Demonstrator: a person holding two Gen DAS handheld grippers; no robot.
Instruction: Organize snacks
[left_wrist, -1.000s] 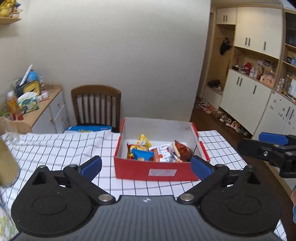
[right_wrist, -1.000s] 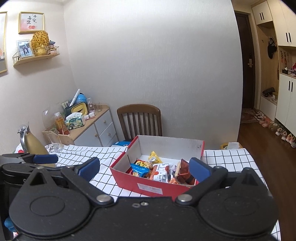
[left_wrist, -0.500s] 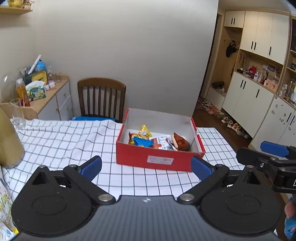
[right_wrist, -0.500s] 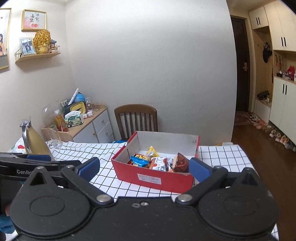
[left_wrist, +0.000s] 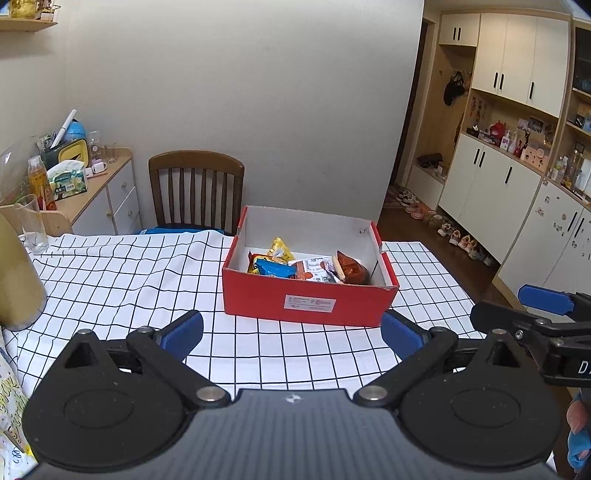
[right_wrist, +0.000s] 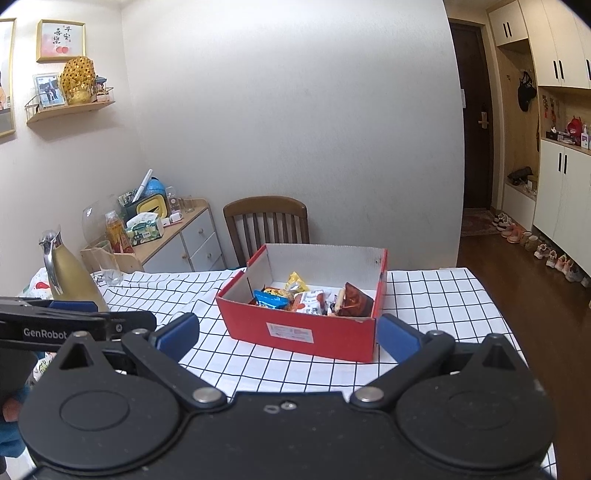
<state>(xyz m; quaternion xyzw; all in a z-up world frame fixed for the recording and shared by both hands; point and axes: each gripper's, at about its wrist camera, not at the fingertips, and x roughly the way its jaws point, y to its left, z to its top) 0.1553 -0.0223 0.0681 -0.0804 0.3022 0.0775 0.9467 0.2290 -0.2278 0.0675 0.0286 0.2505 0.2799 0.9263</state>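
I had drawn both hand-held grippers, left (left_wrist: 291, 330) and right (right_wrist: 288, 338), wide and empty, back from the red snack box (left_wrist: 308, 299); sorting looked finished.

Premises are a private home, the dining corner opening onto an entrance hall. Evidence: a desk (left_wrist: 110, 280) under a checked cloth, a wooden dining chair (left_wrist: 195, 188) against the wall, a low sideboard (right_wrist: 184, 236) carrying tissues and bottles, and a wall shelf (right_wrist: 70, 107) with a framed photograph and a gold ornament. Shoes (left_wrist: 454, 236) are lined along the floor below built-in white cabinets (left_wrist: 495, 184) (a front door (right_wrist: 476, 122) stands at the hall's end).
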